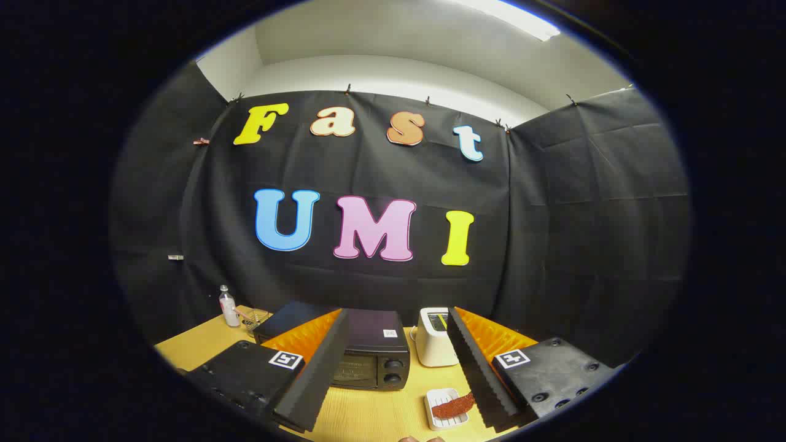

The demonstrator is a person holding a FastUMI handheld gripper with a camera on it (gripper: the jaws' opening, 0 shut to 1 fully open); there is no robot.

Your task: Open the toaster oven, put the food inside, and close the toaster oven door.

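Furthest left on the pale wooden table (368,417), beyond my left finger, stands a small clear plastic bottle with a white cap (228,307), with what looks like a little wire basket (255,318) just beside it — both set back near the booth wall, out of the working path, I judge. Next comes the black toaster oven with a glass door and two round knobs (368,359); its door is closed and faces me, partly hidden behind my left finger, so the front is easy to reach once I lower toward it. My jaws (393,368) stand wide apart and hold nothing — the task has not begun. Just right of the oven sits a white pop-up toaster (433,337), between my fingers and further back. Nearer me, just inside my right finger, lies the food: a reddish-brown strip (453,405) on a small white rectangular dish (439,396). It rests low and close, placed in front of the oven so the carry would be short.
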